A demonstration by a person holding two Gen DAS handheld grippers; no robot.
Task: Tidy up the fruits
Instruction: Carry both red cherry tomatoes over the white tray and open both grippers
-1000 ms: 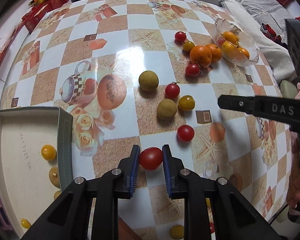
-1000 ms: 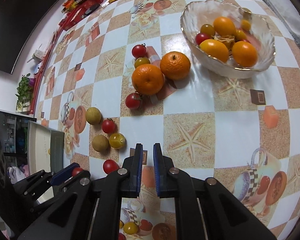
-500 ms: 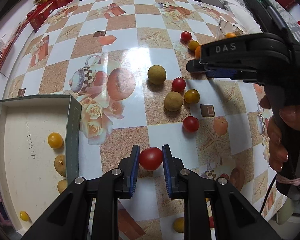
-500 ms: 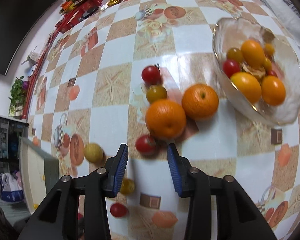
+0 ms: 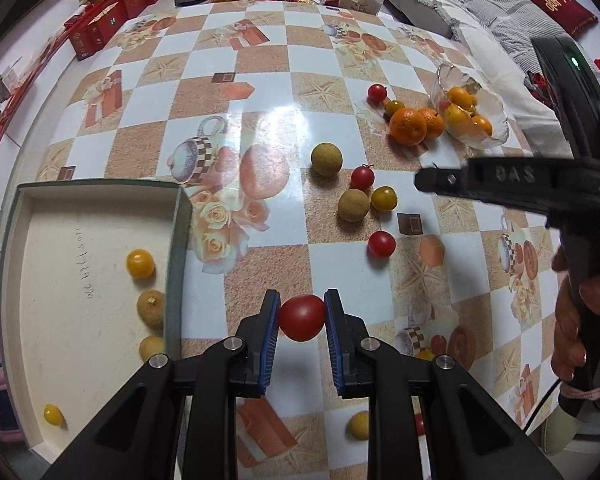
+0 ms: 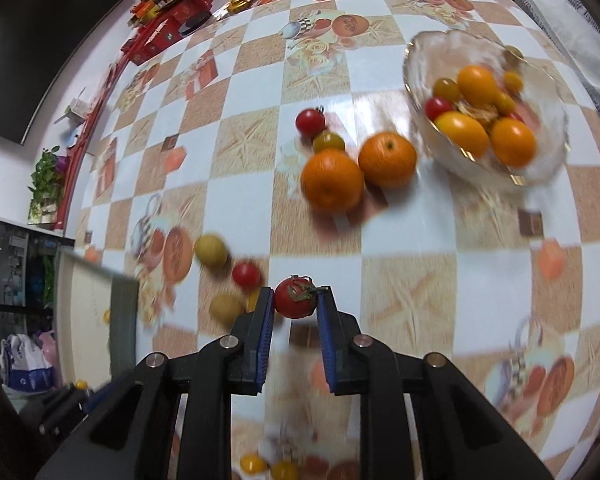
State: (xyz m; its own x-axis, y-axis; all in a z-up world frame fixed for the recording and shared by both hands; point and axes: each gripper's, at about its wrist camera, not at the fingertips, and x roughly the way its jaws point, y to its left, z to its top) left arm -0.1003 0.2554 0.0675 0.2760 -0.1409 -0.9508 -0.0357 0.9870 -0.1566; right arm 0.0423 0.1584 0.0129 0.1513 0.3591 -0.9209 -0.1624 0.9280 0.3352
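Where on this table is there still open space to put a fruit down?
The tray is bare across its far half. The table is also free beyond the printed teacup. It is crowded around the two oranges beside the glass bowl.

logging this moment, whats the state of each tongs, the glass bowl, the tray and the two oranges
left tongs: shut on a red tomato
right tongs: just closed, shut on a stemmed red tomato
glass bowl: upright, partly filled with fruit
tray: holds a few small yellow and tan fruits
two oranges: loose on the table, side by side
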